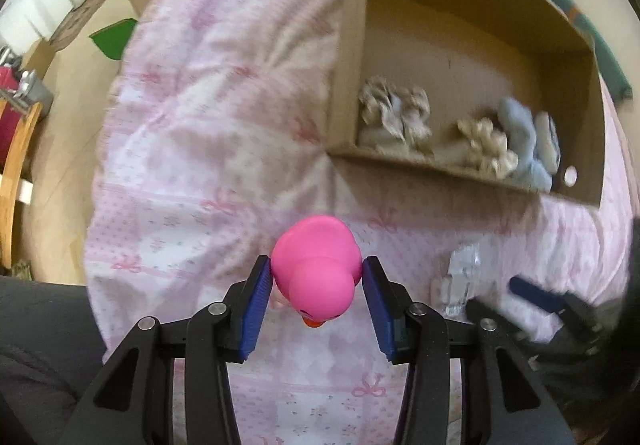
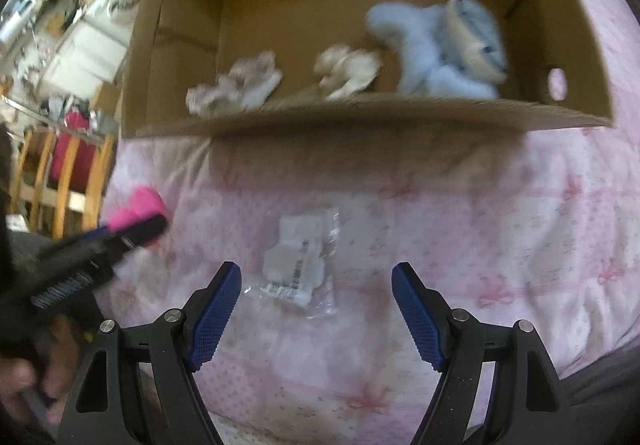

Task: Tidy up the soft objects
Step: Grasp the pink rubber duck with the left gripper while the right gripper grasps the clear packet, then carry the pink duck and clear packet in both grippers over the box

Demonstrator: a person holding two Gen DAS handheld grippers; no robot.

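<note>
Two blue pads of the left gripper [image 1: 318, 277] clench the pink duck [image 1: 316, 269] above the pink bedcover [image 1: 192, 149], so keep the squeeze gentle (it seems soft) while carrying it over the near wall into the cardboard box [image 1: 452, 173]. Right gripper [image 2: 316, 281] is released and spread, near the plastic packet [image 2: 298, 267].

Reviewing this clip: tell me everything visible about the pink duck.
The pink duck is a smooth, glossy toy that looks like rubber, uniformly hot pink with an orange beak pointing back toward the camera and a dark eye mark just visible. The left claw is shut on its body, blue pads pressing both flanks. It is held over the pink patterned bedspread, short of the cardboard box. The right wrist view shows it only as a blurred pink shape.
</note>
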